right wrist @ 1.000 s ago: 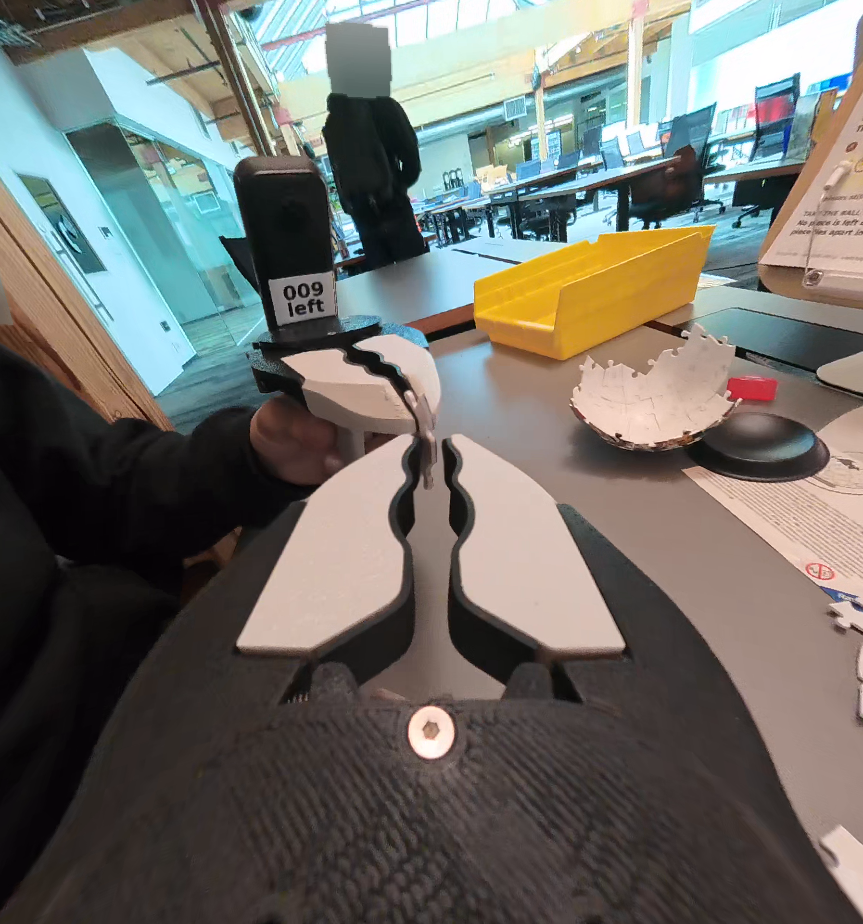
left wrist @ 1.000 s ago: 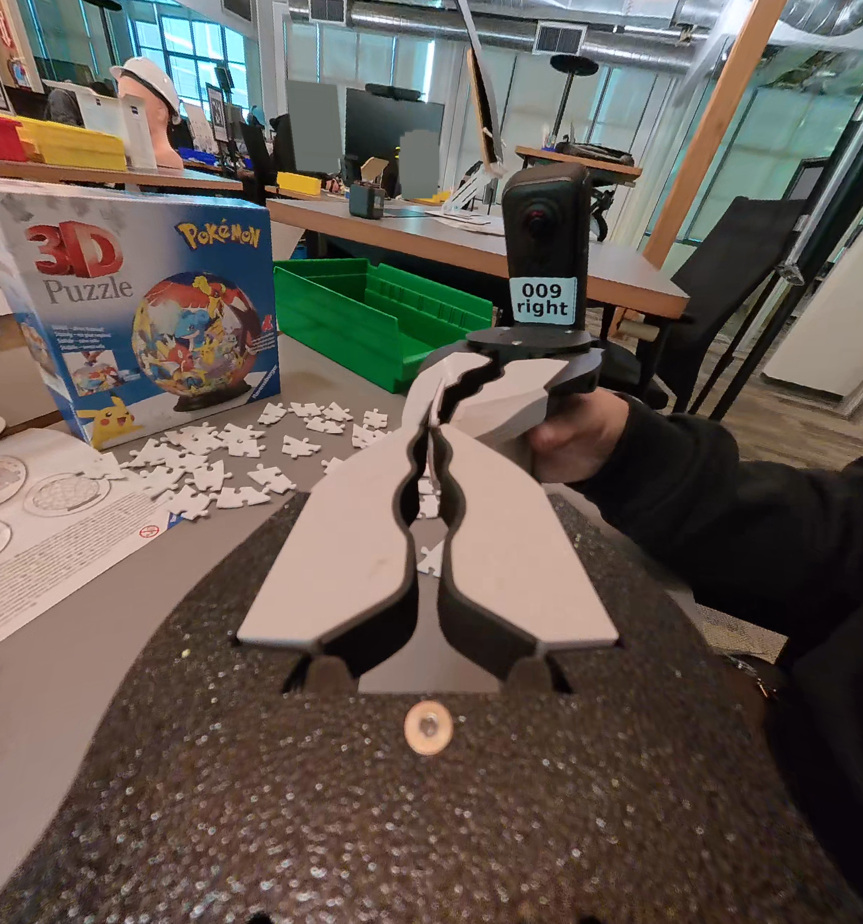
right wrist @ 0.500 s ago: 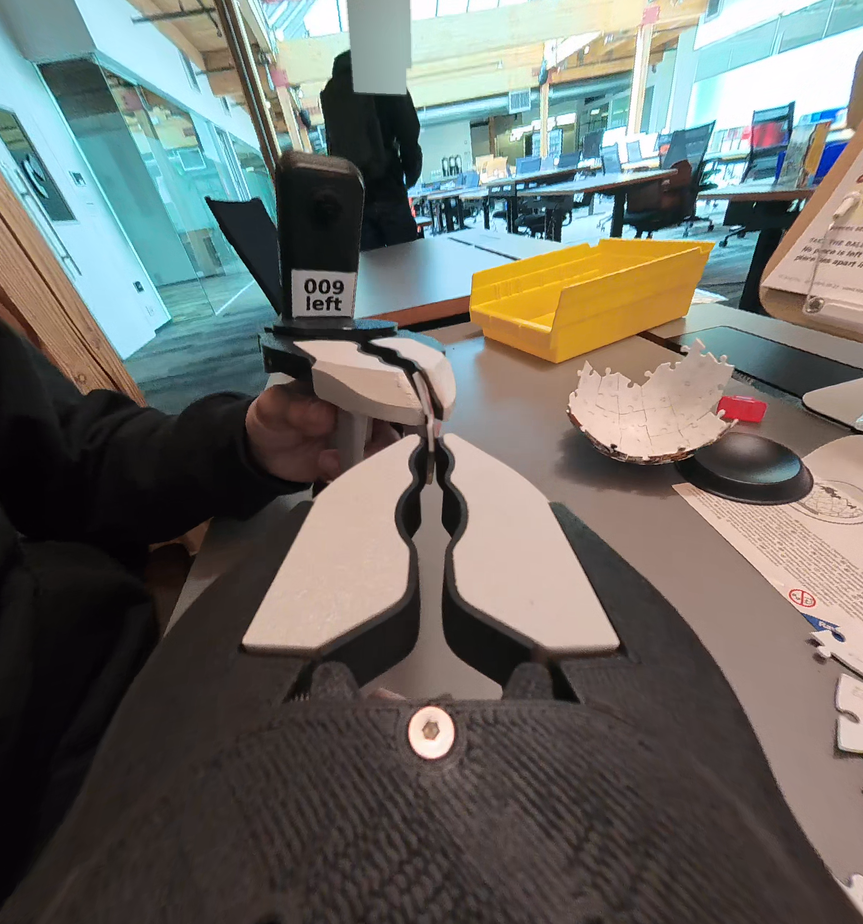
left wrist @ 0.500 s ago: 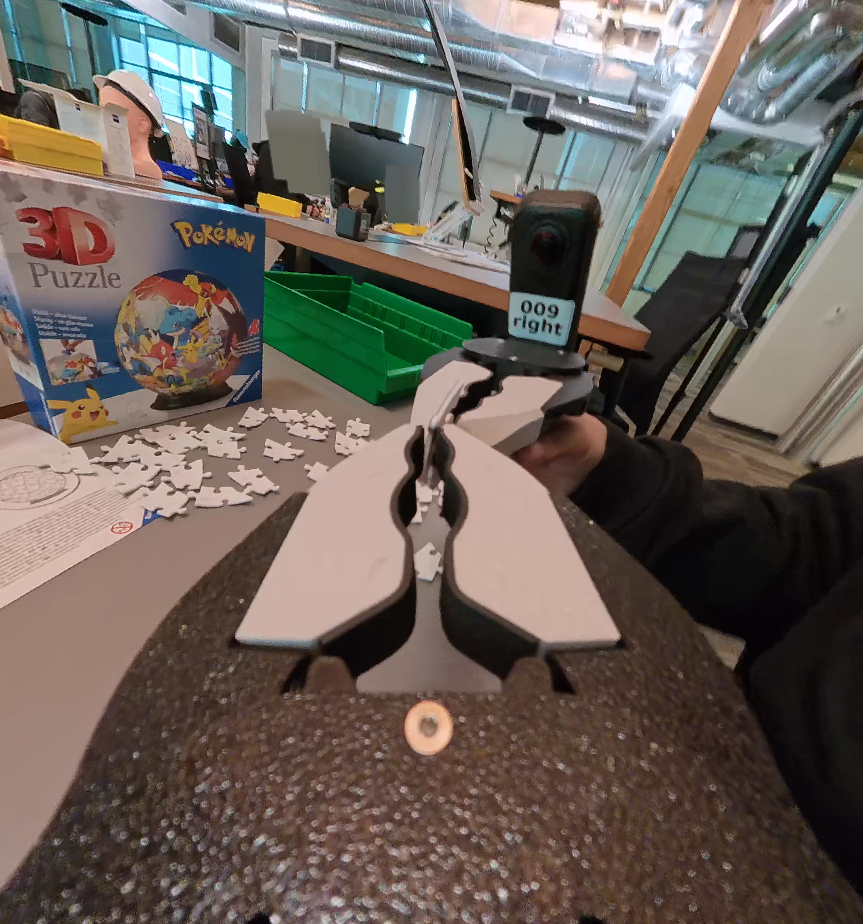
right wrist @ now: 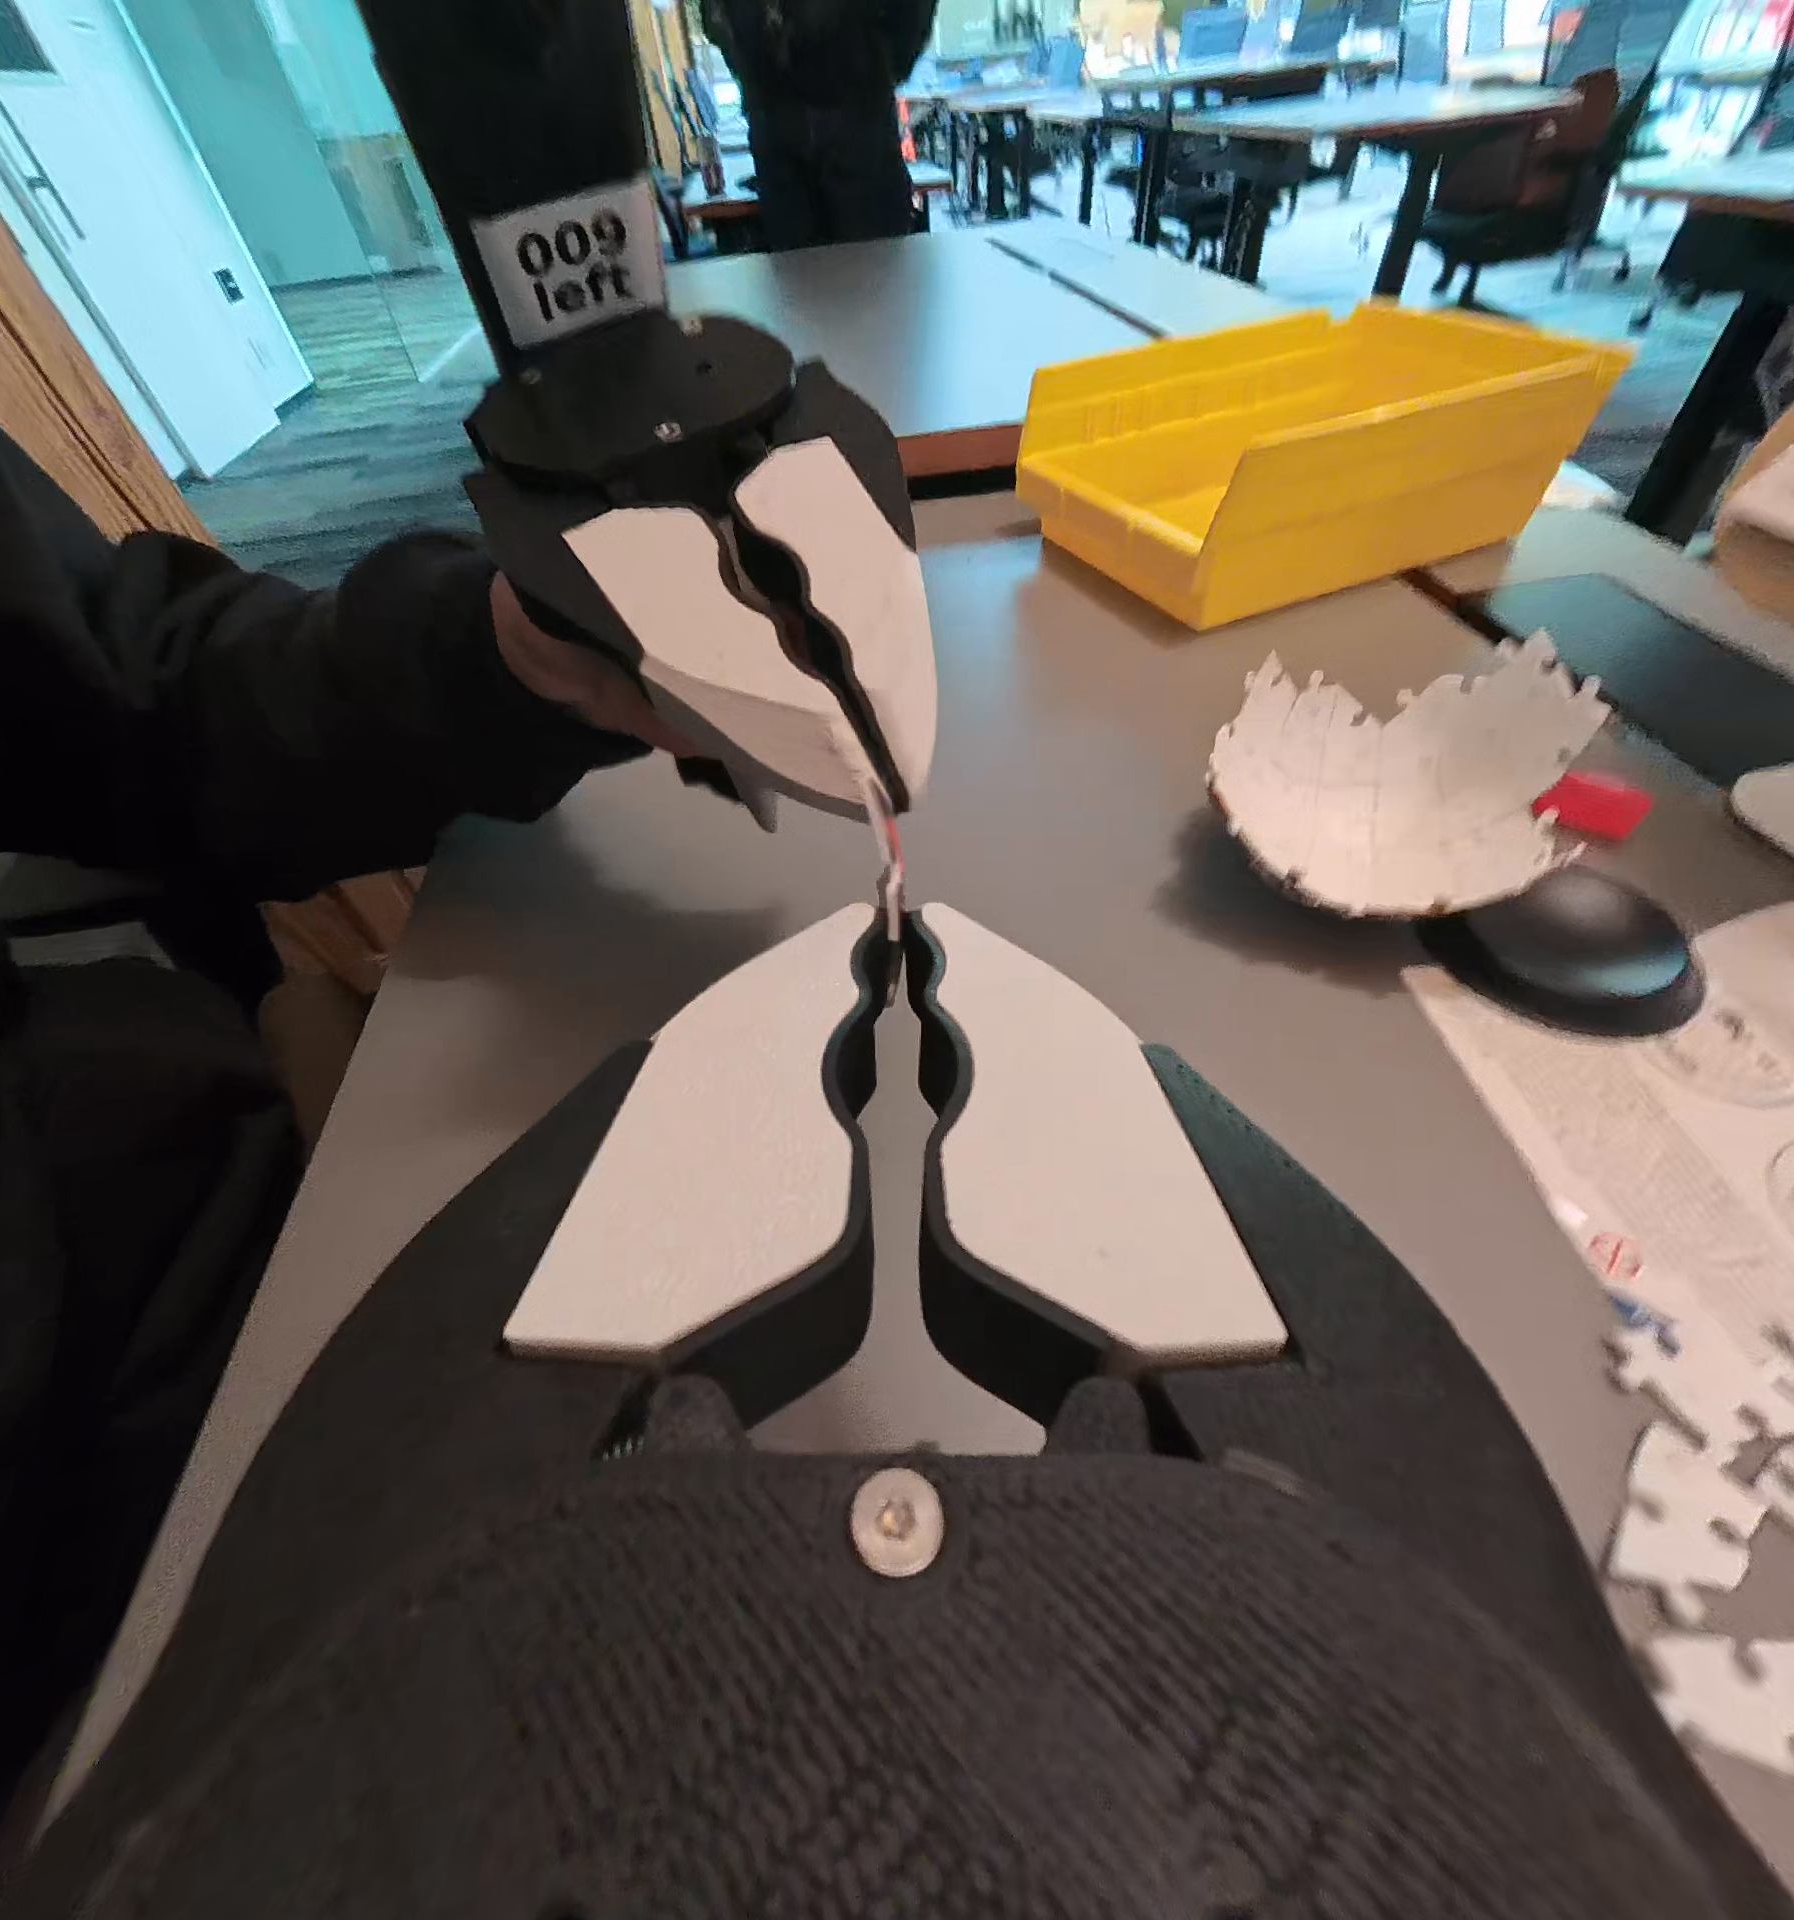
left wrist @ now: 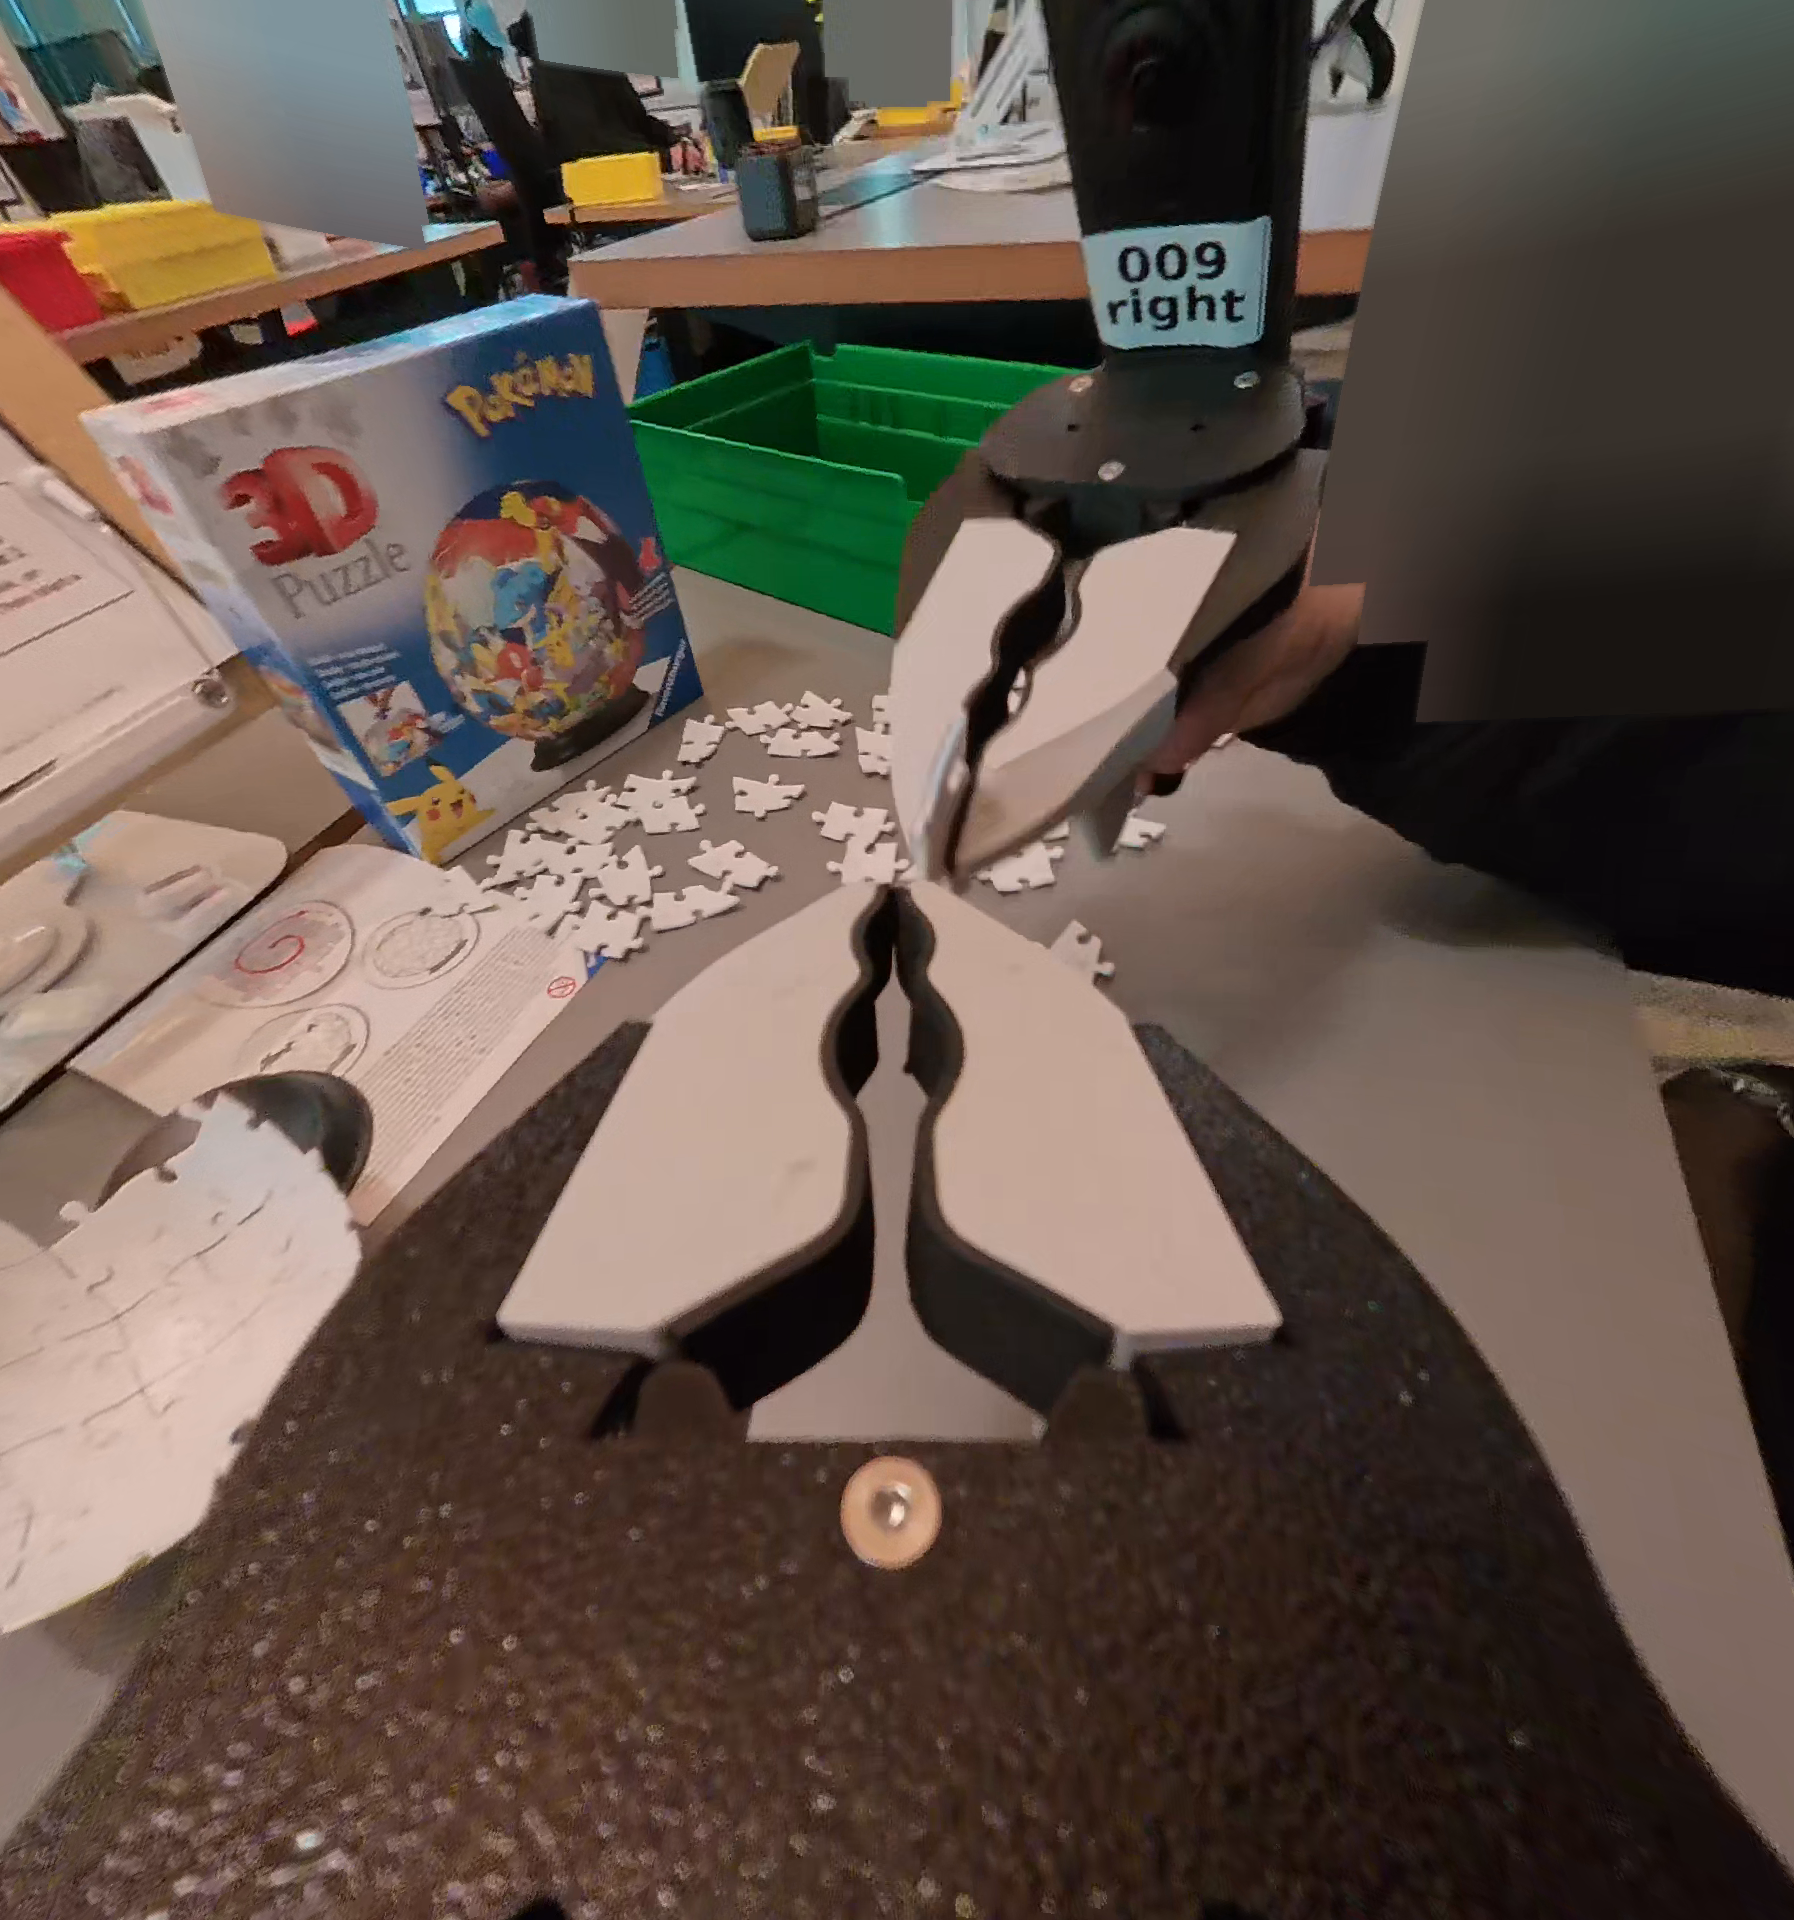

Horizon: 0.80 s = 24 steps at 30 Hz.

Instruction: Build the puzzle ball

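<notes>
Watching this from beside the table [right wrist: 1080, 727]. The left gripper [left wrist: 893, 909] and the right gripper [right wrist: 893, 925] are tip to tip above it, with a thin puzzle piece [right wrist: 888, 862] pinched between them. Both sets of jaws are squeezed nearly shut at the tips, each clamped on an end of it. It's edge-on and blurry, so I can't tell if it's one piece or two being clicked together.

My guess is they work in the air because a curved piece is easier to line up with a grip on each end. The half-built ball shell [right wrist: 1392, 810] sits open side up, just beside its black stand [right wrist: 1579, 966], waiting for the next bit. It's well off to the side, so nothing is being fitted into it yet. The loose pieces [left wrist: 664, 831] are spread white side up in front of the puzzle box [left wrist: 405, 582], with the instruction sheet [left wrist: 373, 987] flat next to them. A green bin [left wrist: 799, 488] stands behind the pieces, and a yellow bin [right wrist: 1288, 468] is at the other end.

Compared with a second ago, the two grippers have tipped over. They were facing each other fairly level, and now each looks down onto the tabletop with the other one angling in from above. The shell has also slid into the lower left of the left wrist view, where it wasn't showing before. The pinch itself hasn't let go.
</notes>
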Tool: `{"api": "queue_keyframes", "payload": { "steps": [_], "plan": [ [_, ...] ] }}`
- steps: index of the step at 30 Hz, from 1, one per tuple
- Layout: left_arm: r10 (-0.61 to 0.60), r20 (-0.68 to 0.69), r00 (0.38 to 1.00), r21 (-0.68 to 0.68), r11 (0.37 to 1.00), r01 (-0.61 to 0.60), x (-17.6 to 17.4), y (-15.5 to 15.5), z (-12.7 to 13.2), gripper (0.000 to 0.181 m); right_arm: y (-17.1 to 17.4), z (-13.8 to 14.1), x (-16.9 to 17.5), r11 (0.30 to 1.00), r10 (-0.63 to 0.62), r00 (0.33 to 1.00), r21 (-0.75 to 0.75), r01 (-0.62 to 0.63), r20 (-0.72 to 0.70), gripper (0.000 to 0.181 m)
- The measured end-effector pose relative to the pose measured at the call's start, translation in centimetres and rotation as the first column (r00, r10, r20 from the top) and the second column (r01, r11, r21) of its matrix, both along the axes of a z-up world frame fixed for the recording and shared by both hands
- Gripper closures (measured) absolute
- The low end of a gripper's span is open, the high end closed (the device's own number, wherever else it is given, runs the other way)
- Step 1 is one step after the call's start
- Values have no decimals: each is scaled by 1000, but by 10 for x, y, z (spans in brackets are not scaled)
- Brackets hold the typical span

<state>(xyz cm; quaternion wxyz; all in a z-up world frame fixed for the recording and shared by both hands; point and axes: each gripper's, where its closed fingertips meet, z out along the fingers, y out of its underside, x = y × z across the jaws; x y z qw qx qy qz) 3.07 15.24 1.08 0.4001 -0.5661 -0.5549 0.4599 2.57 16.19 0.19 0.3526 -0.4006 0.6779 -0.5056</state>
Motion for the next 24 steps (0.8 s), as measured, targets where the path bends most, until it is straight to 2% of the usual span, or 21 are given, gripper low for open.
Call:
{"api": "queue_keyframes", "payload": {
  "steps": [4, 7, 10, 12, 13, 15, 18, 20, 22, 24],
  "plan": [
    [52, -42, 998, 79, 996, -49, 13, -29, 20, 181, -35, 32, 0, 995, -8, 1000, -95, 9, 12, 179],
    [77, -56, 995, 99, 993, -71, 21, -56, 36, 181, -62, 42, 8, 993, 55, 998, -107, -58, -26, 169],
    [94, -72, 993, 134, 987, -84, 27, -84, 48, 181, -87, 57, 15, 985, 132, 991, -113, -134, -23, 176],
    [108, -77, 991, 158, 983, -95, 31, -104, 53, 181, -108, 64, 18, 982, 141, 990, -126, -143, -27, 173],
    [142, -37, 989, 159, 978, -134, 35, -118, 48, 181, -121, 59, 16, 987, 115, 991, -107, -122, -69, 171],
    [168, 71, 983, 137, 975, -177, 44, -135, 32, 181, -141, 41, 5, 996, 79, 982, -37, -86, -169, 171],
    [63, 219, 974, 124, 988, -92, 42, -117, -9, 181, -139, 12, -2, 985, 165, 958, 81, -149, -235, 162],
    [97, 352, 931, 46, 992, -120, 39, -112, -53, 146, -141, -9, -9, 988, 155, 947, 70, -140, -280, 162],
    [173, 468, 866, 12, 979, -202, 34, -114, -93, 140, -141, -27, -16, 986, 162, 939, 87, -142, -304, 162],
    [186, 487, 854, 35, 972, -232, 18, -109, -112, 138, -140, -42, -24, 982, 166, 929, 142, -125, -330, 162]
  ]
}}
